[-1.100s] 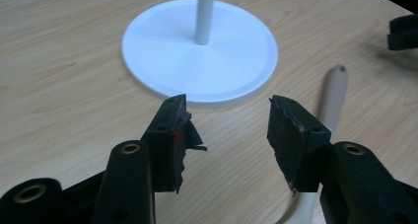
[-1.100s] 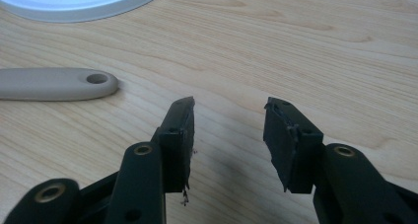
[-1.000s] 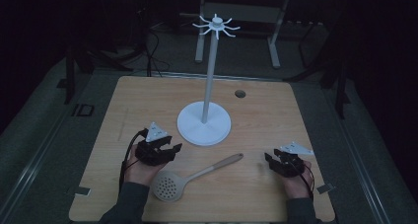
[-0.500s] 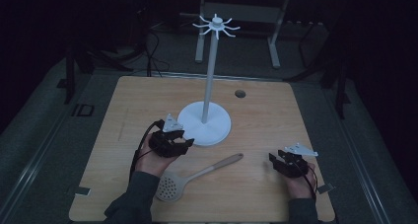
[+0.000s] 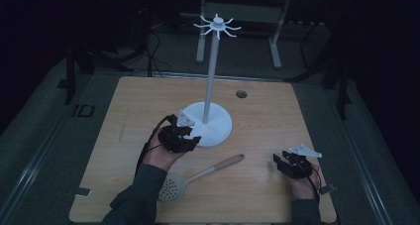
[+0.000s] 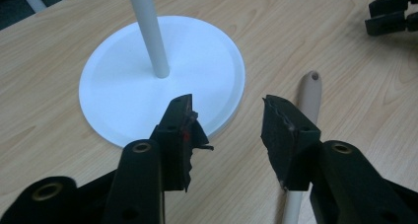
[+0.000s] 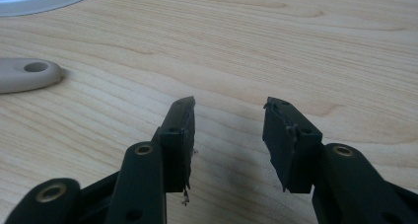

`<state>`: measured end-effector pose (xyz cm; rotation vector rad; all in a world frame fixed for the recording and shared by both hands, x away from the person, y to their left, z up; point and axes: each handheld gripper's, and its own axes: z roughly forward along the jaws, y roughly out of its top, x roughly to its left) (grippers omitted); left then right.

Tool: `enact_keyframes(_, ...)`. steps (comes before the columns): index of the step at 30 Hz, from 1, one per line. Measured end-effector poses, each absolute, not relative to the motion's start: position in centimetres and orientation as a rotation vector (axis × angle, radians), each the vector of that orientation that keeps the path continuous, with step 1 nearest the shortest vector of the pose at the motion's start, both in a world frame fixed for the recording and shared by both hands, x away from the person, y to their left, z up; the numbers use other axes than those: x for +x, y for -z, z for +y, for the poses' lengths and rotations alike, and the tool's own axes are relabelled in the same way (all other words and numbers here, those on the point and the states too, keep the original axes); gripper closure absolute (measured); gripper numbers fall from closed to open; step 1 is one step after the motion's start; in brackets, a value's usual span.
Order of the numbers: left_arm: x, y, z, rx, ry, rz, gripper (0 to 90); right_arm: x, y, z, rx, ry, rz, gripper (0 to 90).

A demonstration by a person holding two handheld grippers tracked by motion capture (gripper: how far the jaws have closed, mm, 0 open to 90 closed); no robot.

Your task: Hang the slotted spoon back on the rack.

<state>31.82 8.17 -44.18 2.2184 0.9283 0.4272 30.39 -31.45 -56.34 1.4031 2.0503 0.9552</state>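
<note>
Two grippers, but your left gripper (image 5: pixel 190 141) is nearer: the slotted spoon (image 5: pixel 198 177) lies just front of the white stand base (image 5: pixel 218 131), handle slanting up toward it. Jaws have just been closing, part-open and empty; your right gripper (image 5: pixel 281 161) idles, gaping, empty.

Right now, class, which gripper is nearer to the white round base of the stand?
Left. The left gripper hovers at the edge of the stand's base, jaws open with nothing between them. The right gripper sits well off to the base's right, near the table's edge.
</note>
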Motion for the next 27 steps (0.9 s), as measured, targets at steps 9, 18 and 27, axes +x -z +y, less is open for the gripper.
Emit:
enact_keyframes(9, 32.6, 43.9, 6.3, 2.330, -0.388, 0.877, 58.2, 30.4, 56.3, -31.6, 1.403, -0.955, 2.046, 54.8)
enact_keyframes(18, 33.5, 44.1, 4.4, 2.430, -0.331, 0.864, 59.3, 30.3, 56.3, -31.7, 1.411, -0.961, 2.035, 54.3)
enact_keyframes(27, 34.6, 45.0, 3.3, 2.509, -0.325, 0.878, 62.6, 30.3, 56.2, -31.7, 1.406, -0.961, 2.031, 53.7)
